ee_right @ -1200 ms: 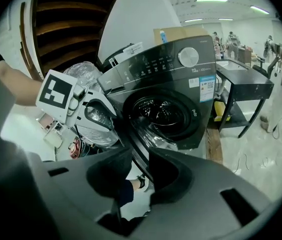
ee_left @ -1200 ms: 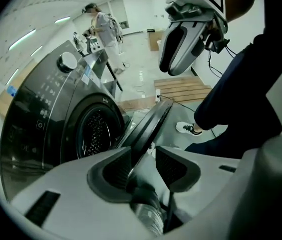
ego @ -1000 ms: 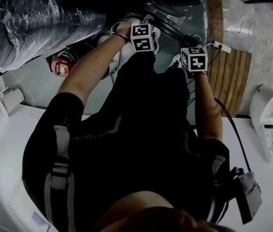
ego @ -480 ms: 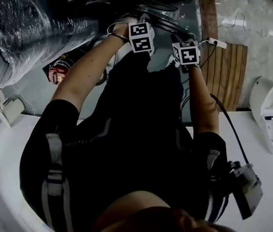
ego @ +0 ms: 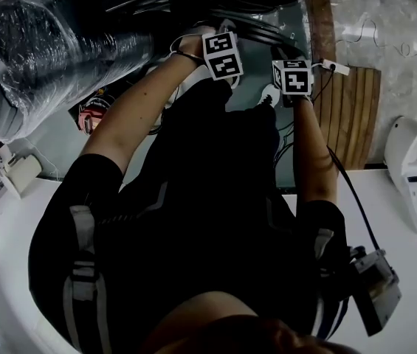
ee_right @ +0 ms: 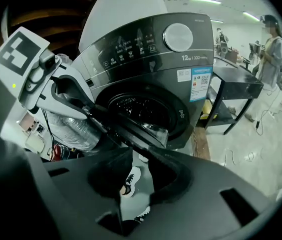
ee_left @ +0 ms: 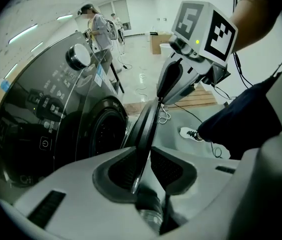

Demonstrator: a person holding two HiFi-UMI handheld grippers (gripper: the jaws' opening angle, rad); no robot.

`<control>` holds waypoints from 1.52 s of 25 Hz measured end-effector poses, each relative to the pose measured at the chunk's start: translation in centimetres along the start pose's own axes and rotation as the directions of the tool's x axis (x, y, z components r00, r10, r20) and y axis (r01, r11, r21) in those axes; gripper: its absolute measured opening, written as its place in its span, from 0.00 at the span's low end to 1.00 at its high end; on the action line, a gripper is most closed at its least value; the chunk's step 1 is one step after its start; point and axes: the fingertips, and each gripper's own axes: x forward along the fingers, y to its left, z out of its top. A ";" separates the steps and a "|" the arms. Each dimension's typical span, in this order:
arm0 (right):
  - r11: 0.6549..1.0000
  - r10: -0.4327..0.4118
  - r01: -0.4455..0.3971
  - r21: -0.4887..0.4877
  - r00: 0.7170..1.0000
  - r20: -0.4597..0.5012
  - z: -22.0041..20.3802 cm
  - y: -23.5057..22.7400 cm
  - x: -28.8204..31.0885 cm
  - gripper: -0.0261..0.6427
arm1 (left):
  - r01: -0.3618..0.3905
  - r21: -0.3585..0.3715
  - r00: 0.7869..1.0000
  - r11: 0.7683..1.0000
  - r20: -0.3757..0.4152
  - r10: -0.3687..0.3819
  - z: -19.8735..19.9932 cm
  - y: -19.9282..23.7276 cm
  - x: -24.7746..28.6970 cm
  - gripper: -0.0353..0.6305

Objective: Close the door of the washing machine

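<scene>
The dark washing machine (ee_right: 150,59) stands with its drum (ee_right: 138,106) uncovered and its round door (ee_right: 131,129) swung half out, edge-on to both gripper views. My left gripper (ee_left: 145,171) is clamped on the door's rim (ee_left: 148,126), which runs straight between its pads; its jaws have just been closing on it. From the right gripper view it (ee_right: 68,96) straddles the rim's far side. My right gripper (ee_right: 141,184) is open and has just narrowed a little; only floor and a shoe show between its pads. Its tips (ee_left: 163,91) meet the rim's top.
A plastic-wrapped roll (ego: 53,50) lies left of the machine. A wooden pallet (ego: 356,116) and loose cables (ee_left: 168,116) are on the floor to the right, and a white fixture (ego: 407,175) beyond. A black stand (ee_right: 235,91) and people (ee_left: 98,31) are in the background.
In the head view the right gripper has moved up the picture toward the door and closer to the left gripper. The left gripper has shifted slightly right.
</scene>
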 end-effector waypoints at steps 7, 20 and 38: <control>0.995 -0.048 0.044 0.089 0.998 0.046 2.2 -1.5 0.9 0.18 | -0.017 -0.063 0.999 0.998 0.026 0.019 0.5 2.1 0.2 0.18; 0.981 -0.122 0.114 0.156 0.991 0.048 5.5 -3.8 3.1 0.12 | -0.027 -0.126 0.999 0.992 0.039 0.033 0.9 5.8 0.4 0.18; 0.954 -0.100 0.070 0.292 0.991 0.086 10.1 -5.4 5.4 0.05 | -0.088 -0.101 0.995 0.991 0.030 0.091 0.7 8.5 0.0 0.16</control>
